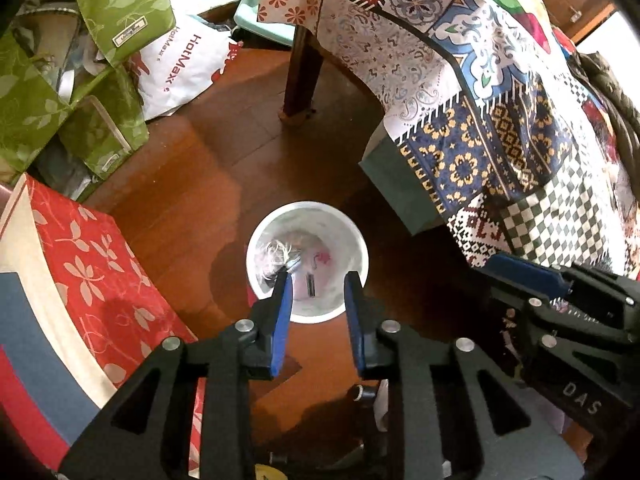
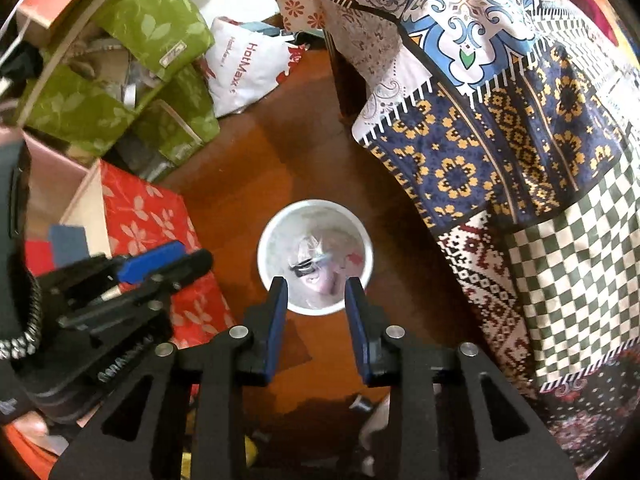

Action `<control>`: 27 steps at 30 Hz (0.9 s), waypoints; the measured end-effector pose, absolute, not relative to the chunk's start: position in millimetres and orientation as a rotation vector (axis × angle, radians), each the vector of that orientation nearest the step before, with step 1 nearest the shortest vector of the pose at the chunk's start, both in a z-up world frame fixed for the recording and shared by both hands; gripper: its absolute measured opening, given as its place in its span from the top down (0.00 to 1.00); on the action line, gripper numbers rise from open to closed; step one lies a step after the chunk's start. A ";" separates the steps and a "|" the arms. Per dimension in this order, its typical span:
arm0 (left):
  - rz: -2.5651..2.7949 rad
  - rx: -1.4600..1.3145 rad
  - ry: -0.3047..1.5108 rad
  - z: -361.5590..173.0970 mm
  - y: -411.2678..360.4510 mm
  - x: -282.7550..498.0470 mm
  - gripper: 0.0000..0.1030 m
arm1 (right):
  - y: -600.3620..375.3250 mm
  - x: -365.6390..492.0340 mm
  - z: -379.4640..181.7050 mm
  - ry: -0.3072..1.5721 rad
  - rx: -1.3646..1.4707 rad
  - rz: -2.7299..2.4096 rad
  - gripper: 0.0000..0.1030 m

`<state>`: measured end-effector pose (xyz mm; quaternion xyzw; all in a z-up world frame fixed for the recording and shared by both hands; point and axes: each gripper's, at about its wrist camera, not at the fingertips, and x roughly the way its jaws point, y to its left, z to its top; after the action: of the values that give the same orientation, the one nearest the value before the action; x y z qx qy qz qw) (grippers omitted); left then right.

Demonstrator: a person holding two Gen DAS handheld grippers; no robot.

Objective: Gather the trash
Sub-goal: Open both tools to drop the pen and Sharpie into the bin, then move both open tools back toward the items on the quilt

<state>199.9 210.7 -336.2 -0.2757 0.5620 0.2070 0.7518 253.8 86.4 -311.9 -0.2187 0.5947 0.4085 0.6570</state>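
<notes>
A white round bin (image 1: 316, 216) stands on the wooden floor, seen from straight above in both wrist views. Inside it lies trash (image 1: 276, 252): crumpled clear plastic, pinkish wrappers and a small dark piece. My left gripper (image 1: 318, 278) hangs over the bin's near rim, blue pads apart, nothing between them. My right gripper (image 2: 316, 282) hangs over the same bin (image 2: 308, 216) and its trash (image 2: 316, 252), also open and empty. Each gripper shows in the other's view: the right one (image 1: 532, 280) at the right edge, the left one (image 2: 160, 260) at the left.
A table under a patchwork cloth (image 1: 460, 80) overhangs the right side, with its wooden leg (image 1: 300, 76) behind the bin. A teal box (image 1: 396, 184) sits under it. A red floral box (image 1: 92, 264), green leaf-print bags (image 1: 100, 12) and a white HotMax bag (image 1: 188, 64) crowd the left.
</notes>
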 end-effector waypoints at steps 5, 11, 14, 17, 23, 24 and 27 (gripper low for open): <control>0.447 -0.574 1.197 -321.5 205.8 191.9 0.77 | 72.1 255.3 -302.9 1.322 -0.488 0.922 0.74; 0.456 -0.520 1.134 -288.0 196.3 181.3 0.77 | 52.9 261.5 -278.1 1.278 -0.444 0.918 0.74; 0.459 -0.494 1.097 -267.8 191.9 176.7 0.77 | 40.0 262.6 -258.8 1.228 -0.428 0.915 0.74; 0.461 -0.461 1.045 -242.4 185.0 173.1 0.76 | 24.9 264.4 -238.8 1.182 -0.411 0.915 0.74; 0.436 -0.403 0.944 -193.5 162.5 176.0 0.77 | -19.3 272.9 -194.1 1.084 -0.352 0.886 0.74; 0.428 -0.396 0.927 -185.4 156.7 177.9 0.76 | -26.7 274.8 -187.1 1.071 -0.338 0.879 0.74; 0.403 -0.378 0.888 -166.0 140.9 184.4 0.76 | -54.4 282.8 -164.2 1.027 -0.290 0.837 0.74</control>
<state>184.4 140.9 -166.0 -0.1807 0.4242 0.1925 0.8663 282.8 -54.4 -164.2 -0.1341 0.4752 0.3872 0.7787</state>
